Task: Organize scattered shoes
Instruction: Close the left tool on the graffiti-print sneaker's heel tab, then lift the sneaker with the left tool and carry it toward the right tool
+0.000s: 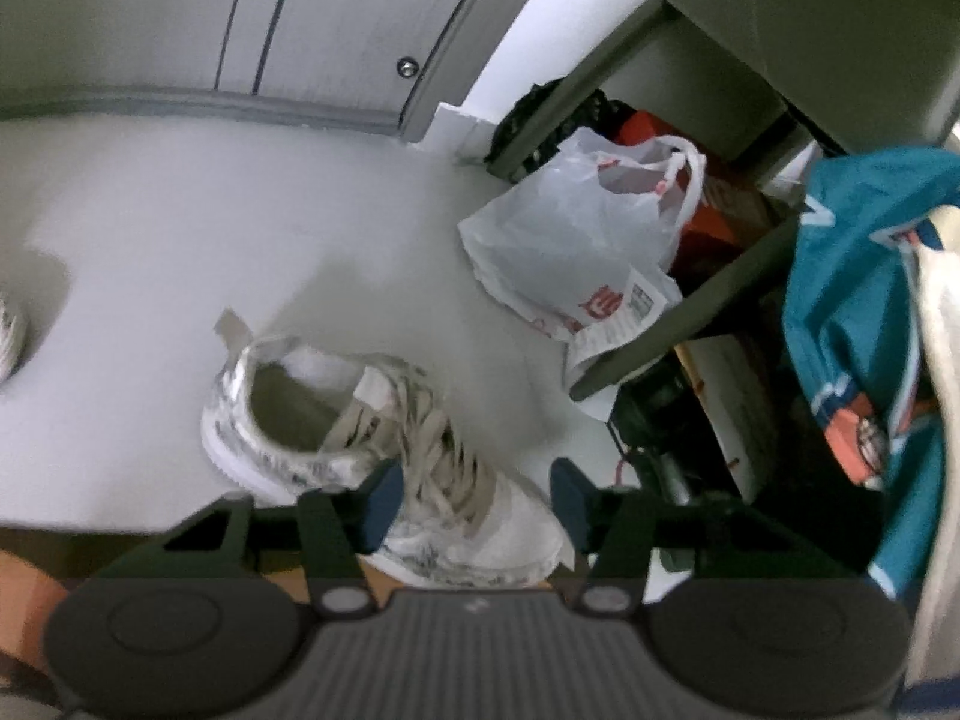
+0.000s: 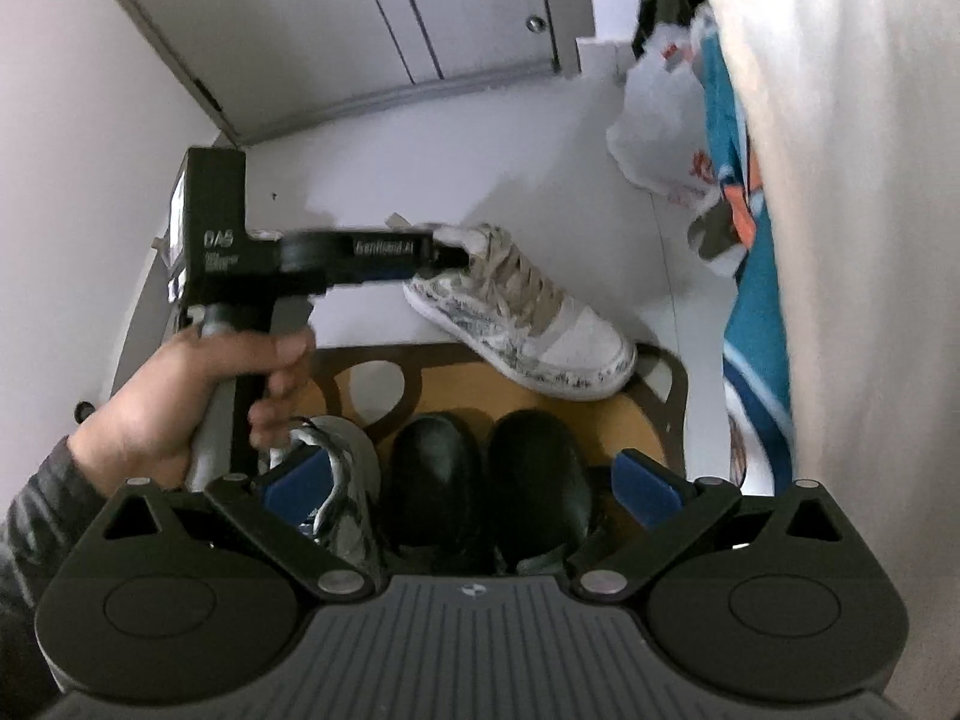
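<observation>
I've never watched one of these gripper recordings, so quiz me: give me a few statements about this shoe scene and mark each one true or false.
1. The left gripper is open around the white patterned lace-up sneaker. True.
2. That sneaker lies entirely on the tan mat with a dark brown border. False: only its toe overlaps the mat; the rest is on the pale floor.
3. A pair of black shoes sits side by side on the mat. True.
4. The right gripper is clamped on a black shoe. False: it is open and holds nothing.
5. The white plastic bag with red print is hanging from a door handle. False: it sits on the floor.
</observation>
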{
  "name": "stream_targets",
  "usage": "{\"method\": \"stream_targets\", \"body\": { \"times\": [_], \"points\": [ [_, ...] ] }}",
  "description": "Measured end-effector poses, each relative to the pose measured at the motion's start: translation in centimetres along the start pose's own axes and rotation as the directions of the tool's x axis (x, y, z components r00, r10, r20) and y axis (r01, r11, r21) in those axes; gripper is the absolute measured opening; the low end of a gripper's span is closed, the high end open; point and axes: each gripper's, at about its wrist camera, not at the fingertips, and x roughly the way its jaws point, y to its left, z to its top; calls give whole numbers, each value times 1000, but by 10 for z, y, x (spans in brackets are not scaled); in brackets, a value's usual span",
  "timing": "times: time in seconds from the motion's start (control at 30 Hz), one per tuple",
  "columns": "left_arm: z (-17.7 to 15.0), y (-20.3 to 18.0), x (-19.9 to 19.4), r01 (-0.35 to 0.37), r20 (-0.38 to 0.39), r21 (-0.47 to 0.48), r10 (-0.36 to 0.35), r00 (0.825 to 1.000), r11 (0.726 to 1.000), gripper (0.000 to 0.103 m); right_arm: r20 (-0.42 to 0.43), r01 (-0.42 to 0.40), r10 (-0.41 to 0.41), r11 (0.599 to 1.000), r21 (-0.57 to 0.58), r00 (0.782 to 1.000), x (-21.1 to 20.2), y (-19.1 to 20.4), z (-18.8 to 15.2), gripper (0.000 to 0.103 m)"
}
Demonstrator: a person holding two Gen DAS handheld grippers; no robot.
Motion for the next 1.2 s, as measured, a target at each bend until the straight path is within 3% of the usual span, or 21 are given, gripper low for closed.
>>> {"method": "stream_targets", "body": {
  "times": [0.13, 0.23, 0.3, 0.33, 0.63, 0.77, 0.87, 0.97, 1.03, 1.2],
  "points": [
    [9, 0, 19, -22, -41, 35, 24, 999, 999, 55, -41, -25, 26, 999, 36, 999, 6, -3, -2, 103],
    [11, 4, 34, -24, -77, 56, 29, 997, 998, 49, -69, -44, 49, 997, 60, 996, 9, -4, -4, 103],
    [11, 4, 42, -19, -83, 90, 27, 996, 996, 37, -85, -63, 68, 996, 62, 994, 10, -3, -5, 103],
    [10, 2, 46, -19, -84, 120, 29, 996, 993, 36, -91, -69, 75, 996, 61, 993, 11, -2, -5, 103],
    [0, 2, 78, -98, -114, 169, 118, 986, 981, 36, -122, -104, 114, 991, 85, 986, 11, 2, -6, 103],
    [-7, -8, 96, -161, -110, 209, 187, 976, 965, 27, -123, -113, 123, 990, 89, 985, 10, 2, -5, 103],
    [-8, -13, 99, -228, -87, 223, 253, 964, 948, 12, -125, -115, 127, 989, 92, 984, 11, 0, -4, 103],
    [-3, -5, 91, -213, -84, 153, 228, 970, 965, 11, -127, -111, 124, 989, 99, 984, 13, -1, -3, 103],
    [4, 5, 73, -168, -34, 72, 171, 985, 983, 11, -126, -115, 127, 988, 105, 984, 13, -1, -4, 103],
    [19, 23, 46, -90, 29, -66, 92, 995, 994, 10, -128, -131, 142, 987, 88, 982, 13, 2, -5, 103]
  ]
}}
